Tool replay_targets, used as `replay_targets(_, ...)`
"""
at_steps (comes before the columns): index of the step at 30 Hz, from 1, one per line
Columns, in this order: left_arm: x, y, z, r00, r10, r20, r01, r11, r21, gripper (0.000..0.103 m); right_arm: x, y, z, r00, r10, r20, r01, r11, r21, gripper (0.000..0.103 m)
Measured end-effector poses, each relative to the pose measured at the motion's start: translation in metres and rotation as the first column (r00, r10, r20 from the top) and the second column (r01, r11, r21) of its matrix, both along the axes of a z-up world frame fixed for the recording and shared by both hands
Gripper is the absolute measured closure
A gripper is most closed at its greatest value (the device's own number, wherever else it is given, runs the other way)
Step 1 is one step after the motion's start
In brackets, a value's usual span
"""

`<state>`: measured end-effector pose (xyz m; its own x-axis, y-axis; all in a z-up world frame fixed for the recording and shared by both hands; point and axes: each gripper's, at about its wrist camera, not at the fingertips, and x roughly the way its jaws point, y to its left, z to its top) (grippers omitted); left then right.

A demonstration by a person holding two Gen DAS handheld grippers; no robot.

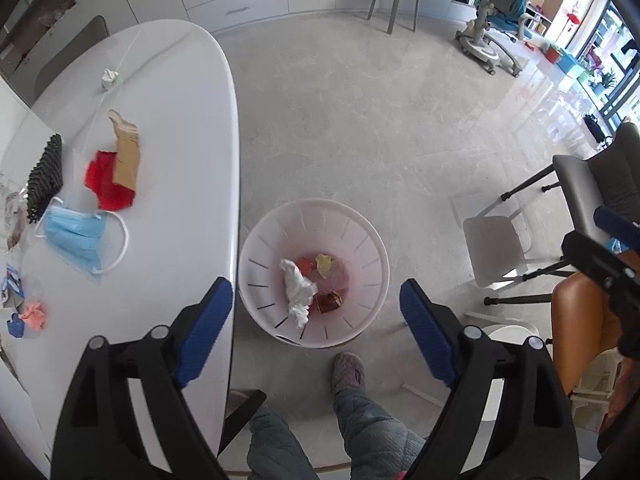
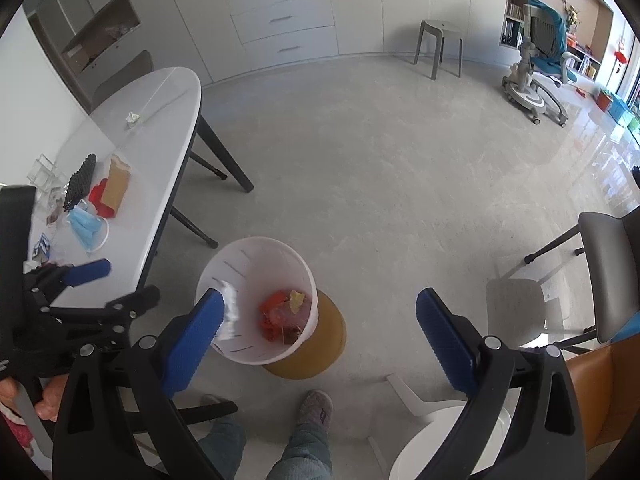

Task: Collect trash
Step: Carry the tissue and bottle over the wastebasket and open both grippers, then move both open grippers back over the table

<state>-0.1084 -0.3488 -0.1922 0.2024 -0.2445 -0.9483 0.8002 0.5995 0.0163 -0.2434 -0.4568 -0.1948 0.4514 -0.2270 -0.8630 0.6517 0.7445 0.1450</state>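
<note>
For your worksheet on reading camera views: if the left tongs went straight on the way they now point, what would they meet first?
Most likely the white trash basket, entering its open top. The left tongs stand open and empty right above it, and first contact would probably be the crumpled white tissue inside, though depth is hard to judge.

A blurred white scrap smears beside the blue pad — its kind unreadable — over the bin.

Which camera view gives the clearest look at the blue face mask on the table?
The left wrist view shows the face mask best: it lies large and unblocked on the white table, both ear loops visible. In the right wrist view the mask is smaller, near the picture's left edge, seen at a slant.
</note>
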Motion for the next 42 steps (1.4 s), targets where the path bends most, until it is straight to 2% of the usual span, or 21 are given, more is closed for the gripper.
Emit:
replay_targets(4,0.002,0.012,0.018,0.999,0.031,0.024,-0.031,0.999,-0.015,0.016,0.000,0.006,0.006,1.000,0.010,0.017,-0.010,1.000,-0.001,0.007)
replay_targets(9,0.014,0.047,0.050,0.995,0.095,0.043,-0.092,0.994,-0.053,0.013,0.011,0.025,0.028,0.997,0.050,0.051,-0.049,0.999,-0.024,0.007)
replay_targets(16,0.036,0.135,0.090,0.972,0.219,0.083,-0.211,0.972,-0.103,0.011,0.045,0.071,0.063,0.982,0.144,0.120,-0.139,0.989,-0.048,0.006)
replay_targets(20,0.053,0.199,0.100,0.947,0.309,0.089,-0.300,0.948,-0.108,0.010,0.073,0.107,0.082,0.967,0.209,0.145,-0.199,0.977,-0.076,0.003)
replay_targets(25,0.082,0.276,0.101,0.904,0.416,0.096,-0.405,0.907,-0.114,0.010,0.114,0.155,0.098,0.944,0.291,0.156,-0.279,0.956,-0.092,0.003)
replay_targets(27,0.098,0.310,0.100,0.881,0.464,0.091,-0.453,0.883,-0.122,0.010,0.132,0.177,0.101,0.933,0.325,0.153,-0.313,0.945,-0.098,0.003)
replay_targets(33,0.147,0.388,0.093,0.833,0.548,0.080,-0.535,0.833,-0.140,0.010,0.190,0.250,0.098,0.893,0.428,0.138,-0.417,0.903,-0.103,0.003)
replay_targets(36,0.168,0.418,0.085,0.827,0.555,0.091,-0.542,0.829,-0.138,0.010,0.218,0.284,0.091,0.873,0.471,0.125,-0.460,0.882,-0.104,0.003)
replay_targets(42,0.202,0.460,0.064,0.839,0.536,0.095,-0.522,0.842,-0.135,0.010,0.270,0.345,0.079,0.847,0.521,0.107,-0.515,0.854,-0.078,0.003)
